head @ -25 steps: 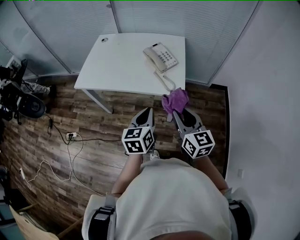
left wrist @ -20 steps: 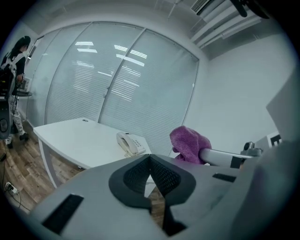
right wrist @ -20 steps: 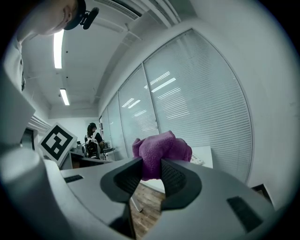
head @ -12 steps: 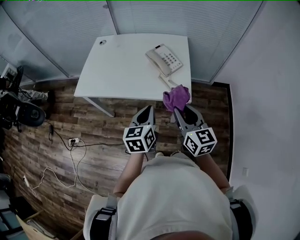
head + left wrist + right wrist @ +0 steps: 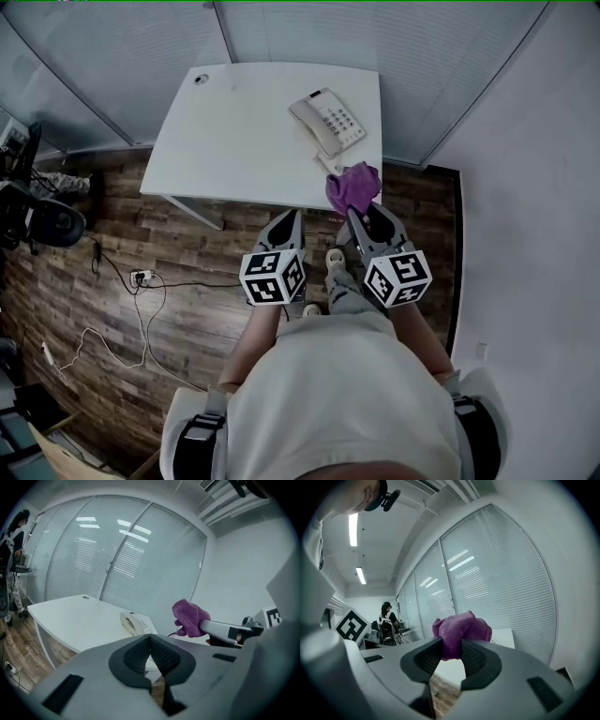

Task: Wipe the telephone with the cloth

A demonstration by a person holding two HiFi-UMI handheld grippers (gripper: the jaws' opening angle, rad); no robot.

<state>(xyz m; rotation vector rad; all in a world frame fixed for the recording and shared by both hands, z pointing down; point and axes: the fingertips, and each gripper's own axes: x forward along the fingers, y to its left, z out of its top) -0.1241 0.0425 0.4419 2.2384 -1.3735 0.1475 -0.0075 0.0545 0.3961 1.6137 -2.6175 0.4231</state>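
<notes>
A cream telephone lies on the white table near its right front corner, its coiled cord hanging off the edge. My right gripper is shut on a bunched purple cloth, held just short of the table's front edge below the phone. The right gripper view shows the cloth pinched between the pads. My left gripper is shut and holds nothing, over the floor before the table. From the left gripper view the telephone sits ahead, with the cloth to its right.
Glass partitions with blinds stand behind the table, and a white wall runs along the right. A power strip with cables lies on the wood floor at left. Dark equipment is at far left. A person is far off.
Both grippers have moved forward toward the table; the purple cloth now sits at the table's front edge, closer to the telephone. Neither jaw has changed its state.
</notes>
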